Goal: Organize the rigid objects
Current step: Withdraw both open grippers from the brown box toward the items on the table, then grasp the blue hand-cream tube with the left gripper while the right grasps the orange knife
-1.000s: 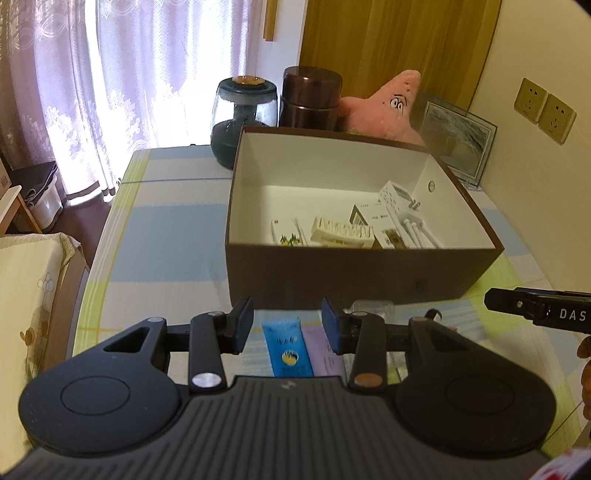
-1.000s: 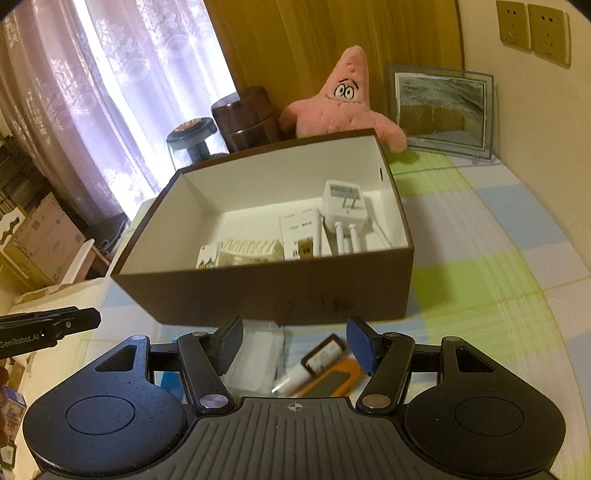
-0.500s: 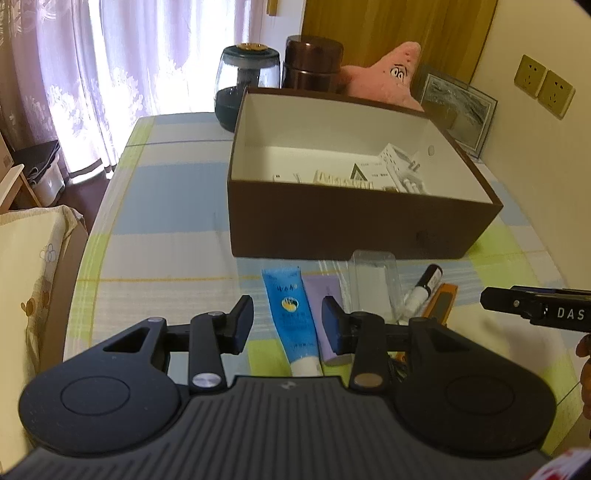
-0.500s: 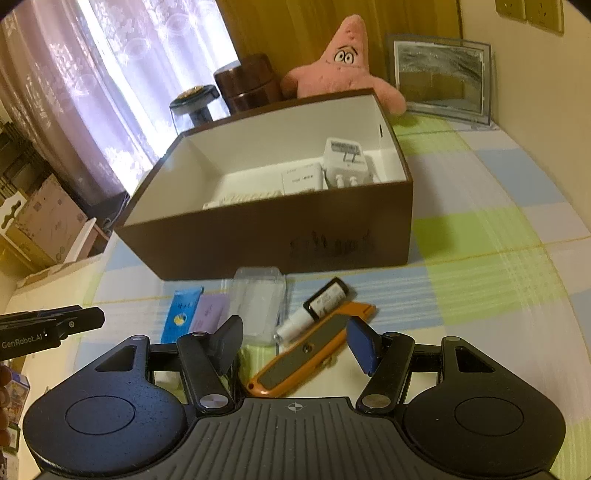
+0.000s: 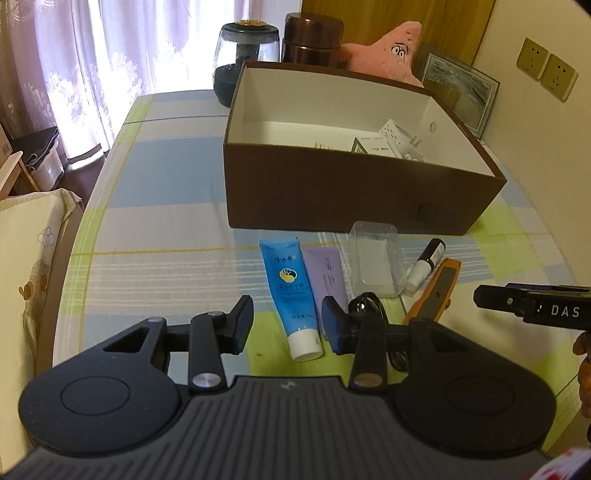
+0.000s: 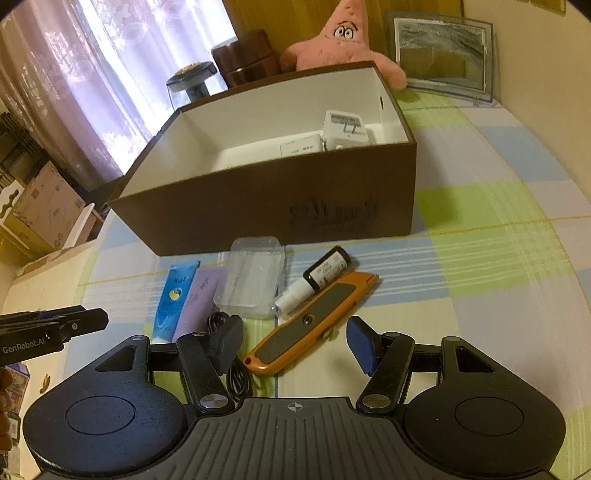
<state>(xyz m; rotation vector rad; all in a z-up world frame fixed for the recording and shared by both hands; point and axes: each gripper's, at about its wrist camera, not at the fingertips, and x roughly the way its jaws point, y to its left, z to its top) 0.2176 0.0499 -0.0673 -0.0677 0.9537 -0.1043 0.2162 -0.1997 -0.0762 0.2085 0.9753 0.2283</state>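
My left claw (image 5: 286, 325) gapes empty over the blue tube (image 5: 290, 291); my right claw (image 6: 293, 341) open above the orange knife (image 6: 314, 319); brown box (image 5: 332, 195) blocks the counter's far edge.

Tube (image 5: 291, 291), case (image 5: 375, 264), knife (image 6: 314, 321) in row before box (image 5: 332, 192); plush (image 6: 341, 35) behind box.

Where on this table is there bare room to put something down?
Bare cloth lies left of the brown box and blue tube, toward the curtain side, and right of the box and orange knife toward the wall. The box's left half looks bare. It is crowded in front of the box, where tubes, clear case, bottle and knife lie close.
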